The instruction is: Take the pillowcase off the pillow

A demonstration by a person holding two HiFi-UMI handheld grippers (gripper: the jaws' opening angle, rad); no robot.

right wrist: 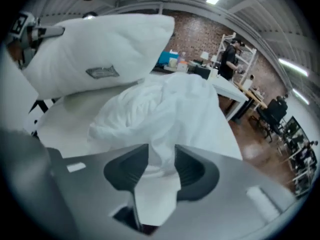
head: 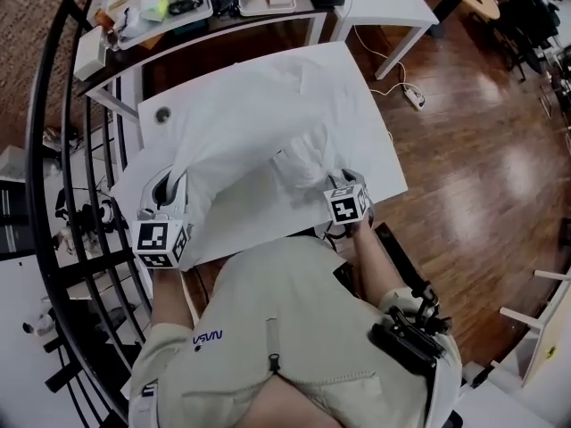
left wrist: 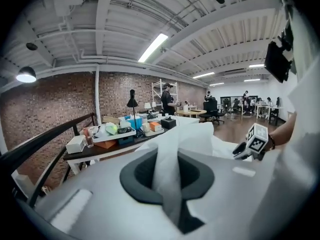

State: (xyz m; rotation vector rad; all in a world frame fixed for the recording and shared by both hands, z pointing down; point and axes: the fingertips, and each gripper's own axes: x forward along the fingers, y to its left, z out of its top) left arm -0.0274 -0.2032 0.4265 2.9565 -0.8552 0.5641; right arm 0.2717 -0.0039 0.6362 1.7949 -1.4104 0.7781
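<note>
A plump white pillow (head: 259,119) with a small sewn label (right wrist: 102,72) lies across the white table (head: 379,163), its near-left end lifted. My left gripper (head: 169,185) is at that end, shut on a thin fold of its white cloth (left wrist: 169,164). A crumpled white pillowcase (head: 303,163) is bunched at the near-right side. My right gripper (head: 343,181) is on it, and the rumpled cloth (right wrist: 150,104) fills the gap between its jaws, touching both. In the right gripper view the left gripper (right wrist: 25,29) shows at the pillow's far end.
A dark side table (head: 178,25) with trays of small items stands behind the white table. A black railing (head: 67,159) curves along the left. A power strip (head: 412,96) and cable lie on the wooden floor at the right. My torso is close against the table's near edge.
</note>
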